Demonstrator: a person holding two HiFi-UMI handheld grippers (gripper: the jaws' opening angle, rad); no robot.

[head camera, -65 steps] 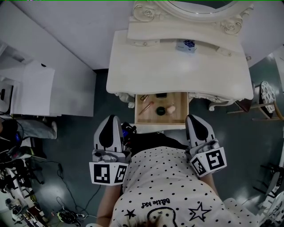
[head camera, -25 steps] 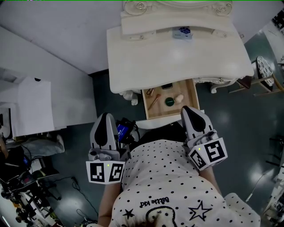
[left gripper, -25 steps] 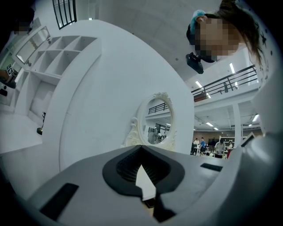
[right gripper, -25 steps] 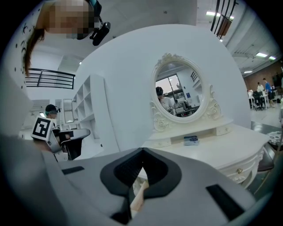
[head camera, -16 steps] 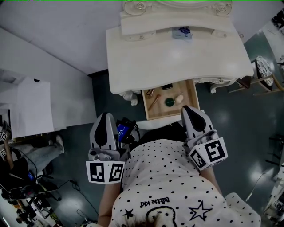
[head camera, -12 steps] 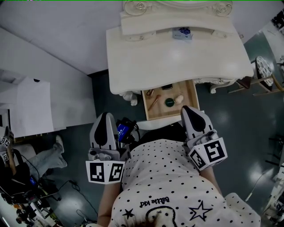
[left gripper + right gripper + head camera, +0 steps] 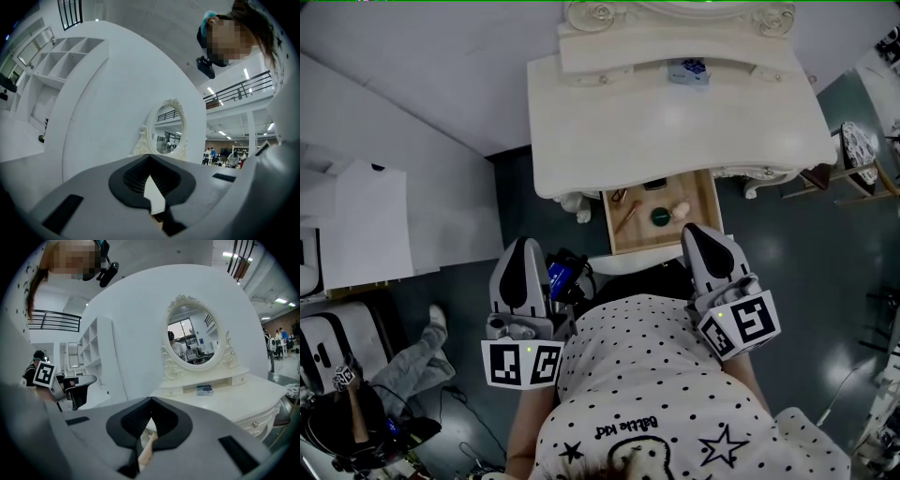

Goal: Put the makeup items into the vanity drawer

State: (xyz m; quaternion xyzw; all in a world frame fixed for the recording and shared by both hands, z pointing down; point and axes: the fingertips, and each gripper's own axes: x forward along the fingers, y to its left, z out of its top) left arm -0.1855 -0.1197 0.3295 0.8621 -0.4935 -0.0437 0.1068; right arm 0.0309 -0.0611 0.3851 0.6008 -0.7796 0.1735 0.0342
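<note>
Makeup items sit in the open vanity drawer mid-frame, left gripper and right gripper both closed, empty, below it; likely next: push drawer shut.

blue box: rear | white cabinet: left (by wall) | patterned stool: right

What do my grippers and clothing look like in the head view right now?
The left gripper and right gripper are light grey tapered shells, each with a black teardrop-shaped inset. At each rear sits a white marker cube printed with black squares. The top is white with black dots and stars.
</note>
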